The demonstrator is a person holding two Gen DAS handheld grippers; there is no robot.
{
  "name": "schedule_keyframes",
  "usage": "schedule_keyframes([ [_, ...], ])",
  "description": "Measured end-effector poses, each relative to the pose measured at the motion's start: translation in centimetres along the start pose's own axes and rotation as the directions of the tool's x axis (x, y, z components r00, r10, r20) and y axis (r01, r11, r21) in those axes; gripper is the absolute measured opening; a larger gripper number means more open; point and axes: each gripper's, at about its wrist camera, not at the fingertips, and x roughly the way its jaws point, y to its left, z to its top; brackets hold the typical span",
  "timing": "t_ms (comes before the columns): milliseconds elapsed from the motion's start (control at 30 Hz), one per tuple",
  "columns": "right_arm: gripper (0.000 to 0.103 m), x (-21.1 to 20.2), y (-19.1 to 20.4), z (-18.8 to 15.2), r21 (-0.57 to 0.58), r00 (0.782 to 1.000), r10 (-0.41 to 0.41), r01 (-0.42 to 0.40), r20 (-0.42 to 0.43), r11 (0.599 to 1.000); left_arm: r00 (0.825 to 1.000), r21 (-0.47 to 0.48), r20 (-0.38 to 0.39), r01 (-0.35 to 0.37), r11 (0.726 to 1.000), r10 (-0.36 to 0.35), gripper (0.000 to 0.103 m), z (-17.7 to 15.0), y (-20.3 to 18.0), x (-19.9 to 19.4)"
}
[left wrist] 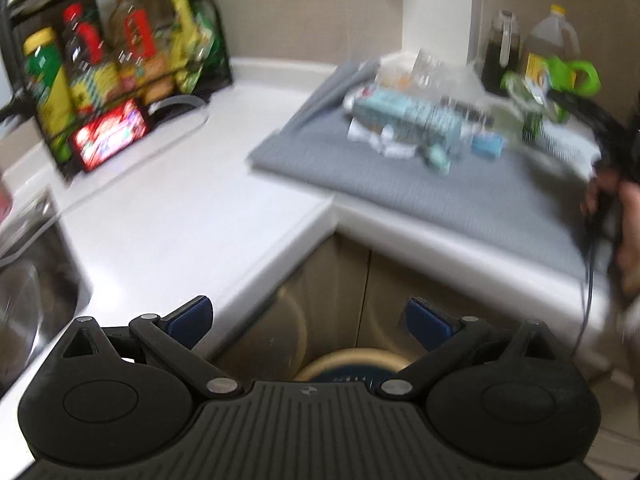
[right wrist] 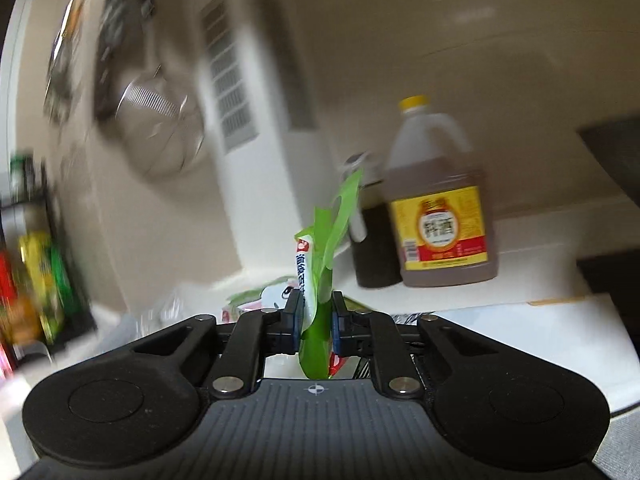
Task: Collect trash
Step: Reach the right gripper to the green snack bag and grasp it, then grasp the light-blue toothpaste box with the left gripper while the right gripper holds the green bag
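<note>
A heap of trash, teal boxes and crumpled wrappers, lies on a grey mat on the white counter. My left gripper hangs open and empty in front of the counter corner, well short of the heap. Below it stands a round beige-rimmed container. My right gripper is shut on a green plastic wrapper with a white printed strip, which sticks up between the pads. In the left wrist view the same green wrapper is lifted over the mat's far right, with a person's hand behind it.
A black rack of sauce bottles stands at the back left, with a steel sink beside it. A large jug with a yellow cap and a dark bottle stand against the wall. A wire strainer hangs on the wall.
</note>
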Motion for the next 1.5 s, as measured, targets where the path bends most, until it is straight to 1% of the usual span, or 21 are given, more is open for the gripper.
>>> schedule_keyframes([
  [67,0.015,0.0,-0.5,0.4,0.004,1.000,-0.026,0.026,0.002,1.000,0.999,-0.005,0.031,-0.010,1.000,0.010,0.103,2.7,-1.1,1.1],
  [167,0.015,-0.2,-0.3,0.7,-0.015,0.999,-0.040,0.040,0.016,0.999,0.995,-0.041,0.099,0.010,0.999,-0.006,0.103,7.1,-2.5,2.8],
  [267,0.015,-0.1,-0.4,0.5,-0.002,0.999,-0.035,0.035,-0.016,0.999,0.988,-0.093,0.152,0.031,0.995,-0.016,0.103,11.8,-3.8,5.3],
  [300,0.015,0.0,-0.5,0.5,0.008,0.999,-0.035,0.035,-0.028,0.999,0.989,-0.111,0.146,0.040,0.993,-0.024,0.103,13.1,-4.3,6.3],
  [367,0.015,0.3,-0.9,0.4,0.037,0.998,-0.038,0.040,-0.047,0.999,0.991,-0.154,0.118,0.082,0.985,-0.064,0.103,15.4,-5.1,8.6],
  [433,0.015,0.4,-1.2,0.2,0.058,0.997,-0.047,0.050,-0.060,0.997,0.991,-0.184,0.101,0.110,0.977,-0.093,0.103,17.0,-5.9,10.7],
  [533,0.016,0.6,-1.4,0.2,0.071,0.996,-0.053,0.057,-0.067,0.996,0.992,-0.187,0.056,0.119,0.975,-0.110,0.103,18.0,-7.1,13.6],
  [667,0.016,0.5,-1.2,0.2,0.063,0.997,-0.049,0.053,-0.061,0.997,0.991,-0.177,-0.015,0.128,0.976,-0.133,0.103,17.7,-7.4,16.4],
  [767,0.016,0.4,-1.1,0.3,0.051,0.997,-0.058,0.061,-0.057,0.997,0.992,-0.189,-0.027,0.114,0.975,-0.121,0.103,16.5,-6.1,17.0],
  [867,0.017,0.3,-1.1,0.4,0.043,0.995,-0.088,0.091,-0.055,0.995,0.992,-0.233,-0.053,0.103,0.967,-0.119,0.103,15.3,-3.9,17.5],
  [900,0.020,0.3,-1.1,0.4,0.043,0.993,-0.099,0.102,-0.059,0.994,0.991,-0.250,-0.056,0.102,0.963,-0.120,0.103,15.0,-3.1,17.6],
  [933,0.032,0.3,-1.2,0.5,0.044,0.992,-0.113,0.116,-0.061,0.992,0.991,-0.263,-0.062,0.100,0.960,-0.120,0.103,14.8,-2.4,17.6],
  [967,0.049,0.3,-1.2,0.5,0.049,0.990,-0.127,0.130,-0.062,0.990,0.990,-0.269,-0.067,0.098,0.958,-0.120,0.103,14.6,-2.0,17.8],
  [1033,0.068,0.1,-1.3,0.5,0.058,0.987,-0.156,0.159,-0.048,0.986,0.989,-0.267,-0.067,0.108,0.958,-0.130,0.103,14.6,-1.5,17.8],
  [1067,0.073,0.0,-1.3,0.5,0.057,0.986,-0.161,0.163,-0.039,0.985,0.988,-0.261,-0.068,0.115,0.958,-0.137,0.103,14.6,-1.5,17.8],
  [1167,0.080,0.2,-1.0,0.4,0.036,0.990,-0.134,0.136,-0.047,0.990,0.984,-0.253,-0.076,0.137,0.958,-0.161,0.103,14.7,-1.7,17.9],
  [1233,0.081,0.5,-0.7,0.2,0.013,0.990,-0.119,0.120,-0.069,0.993,0.981,-0.249,-0.086,0.148,0.957,-0.174,0.103,14.5,-1.9,18.1],
  [1300,0.082,0.8,-0.5,0.0,-0.003,0.989,-0.124,0.124,-0.085,0.992,0.979,-0.248,-0.092,0.152,0.957,-0.180,0.103,14.4,-1.9,18.1],
  [1400,0.089,1.1,-0.7,0.0,0.014,0.987,-0.117,0.120,-0.106,0.993,0.974,-0.265,-0.083,0.182,0.947,-0.210,0.103,14.3,-1.5,17.6],
  [1433,0.092,1.2,-0.8,-0.1,0.022,0.986,-0.113,0.117,-0.122,0.993,0.972,-0.272,-0.082,0.190,0.943,-0.219,0.103,14.3,-1.3,17.5],
  [1500,0.093,1.6,-0.9,-0.2,0.042,0.982,-0.091,0.099,-0.164,0.994,0.970,-0.280,-0.081,0.199,0.939,-0.229,0.103,14.2,-0.9,17.1],
])
